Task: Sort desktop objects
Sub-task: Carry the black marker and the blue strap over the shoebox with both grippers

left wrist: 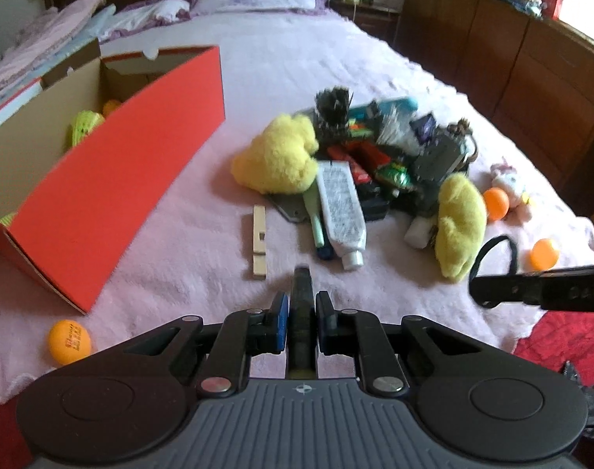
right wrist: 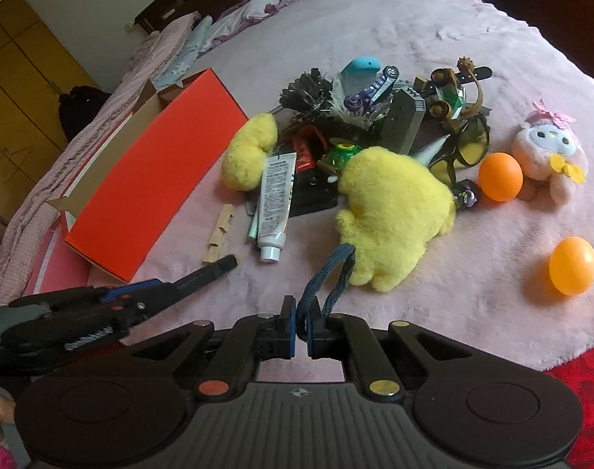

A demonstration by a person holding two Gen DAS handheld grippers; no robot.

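- Gripping a dark marker-like pen (left wrist: pixel 301 305), the left gripper (left wrist: pixel 301 308) has both pads pressed on the barrel; in the right wrist view the pen's tip (right wrist: pixel 219 267) pokes out just before the red box.
- Pinching a dark blue strap loop (right wrist: pixel 328 273), the right gripper (right wrist: pixel 301 314) has its jaws nearly together; the strap runs up to one yellow plush toy (right wrist: pixel 390 211).
- Red box (left wrist: pixel 113 187), one, open-topped, lies left of the pile and is the landmark; yellow-green items sit inside, too unclear to name.
- Orange balls: one (left wrist: pixel 69 341) near the box's closest corner with print too blurred to read, two (right wrist: pixel 499 176) (right wrist: pixel 572 265) well right of the pile.
- Wooden strip (left wrist: pixel 259 240), one, lies between box and pile.
- White tube (left wrist: pixel 342 211), one, covered in small print that cannot be read.
- Yellow plush toys: two; the second (left wrist: pixel 277 154) sits closest to the box.
- Pink plush doll (right wrist: pixel 547 148), one, lies farthest from the box.
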